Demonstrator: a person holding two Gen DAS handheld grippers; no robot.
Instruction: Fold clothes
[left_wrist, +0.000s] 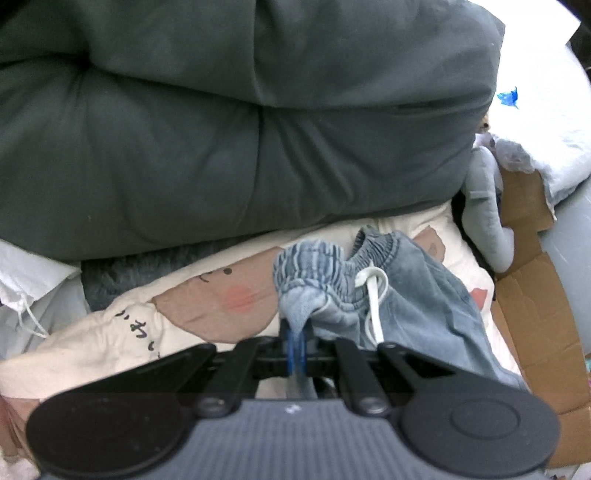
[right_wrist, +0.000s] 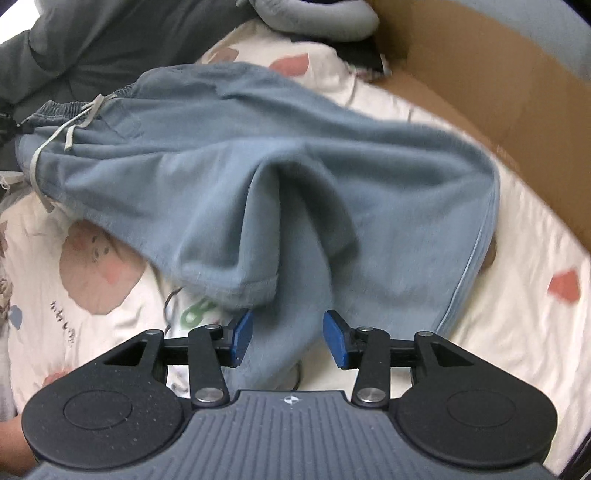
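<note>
Pale blue drawstring trousers (right_wrist: 280, 155) spread across a cream quilt printed with cartoon faces (right_wrist: 85, 266), elastic waistband (left_wrist: 317, 258) and white drawstring (left_wrist: 375, 295) at the far left, legs trailing near. Left gripper (left_wrist: 295, 343) clamped tight on a bunched corner of the waistband. Right gripper (right_wrist: 288, 339) spread wide, blue pads (right_wrist: 242, 338) either side of a trouser leg, not pinching. Dark grey duvet (left_wrist: 221, 122) piled beyond; brown cardboard (right_wrist: 480, 70) far right

Left fingers (left_wrist: 295, 350) mostly hidden by pinched trousers (left_wrist: 406, 295); cardboard (right_wrist: 480, 74) blurred — cut off.
</note>
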